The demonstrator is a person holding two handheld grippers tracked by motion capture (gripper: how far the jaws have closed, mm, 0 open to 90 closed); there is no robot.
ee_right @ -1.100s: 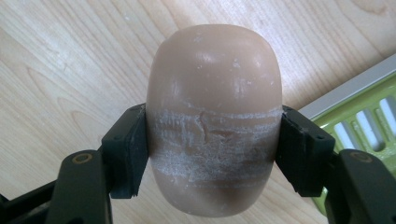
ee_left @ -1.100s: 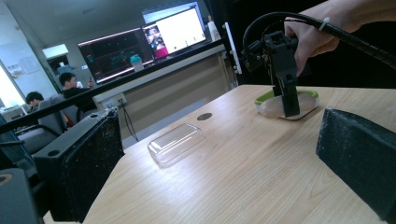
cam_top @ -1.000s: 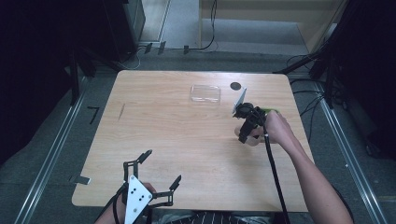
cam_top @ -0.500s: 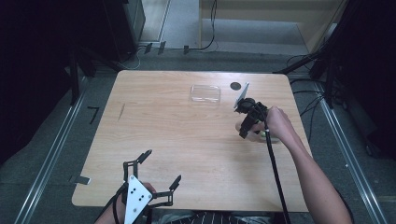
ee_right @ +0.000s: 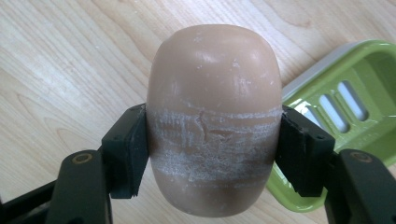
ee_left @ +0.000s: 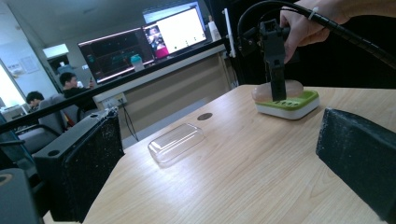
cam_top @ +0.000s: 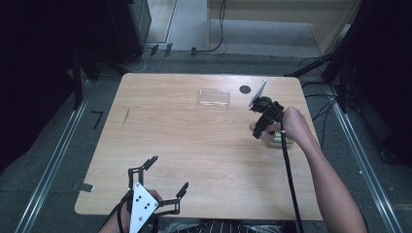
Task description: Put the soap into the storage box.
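At the tabletop's (cam_top: 194, 145) near edge, towards the near left corner, the left gripper (cam_top: 165, 180) is held in the person's left hand with its jaws spread wide and nothing between them; in the left gripper view the two black jaws stand far apart over bare wood. Farther in, near the right edge and about midway along it, the right hand (cam_top: 293, 125) holds the right gripper (ee_right: 212, 156) pointing down, its jaws clamped on the two long sides of a tan oval soap (ee_right: 214, 116). In the right gripper view the soap's long axis runs away from the camera along the line of the jaws, one rounded end pointing past the pads (ee_right: 130, 149), and a scuffed whitish band crosses it between them. The soap sits at the edge of a green soap dish (ee_right: 345, 102), which has slots in its floor; in the left gripper view the soap (ee_left: 261, 91) lies low over that dish (ee_left: 289, 103), whether touching it I cannot tell. Beyond, towards the far edge, a clear lid (cam_top: 214, 97) lies flat on the wood, and a small dark disc (cam_top: 245, 89) lies just to its right, close to the far edge.
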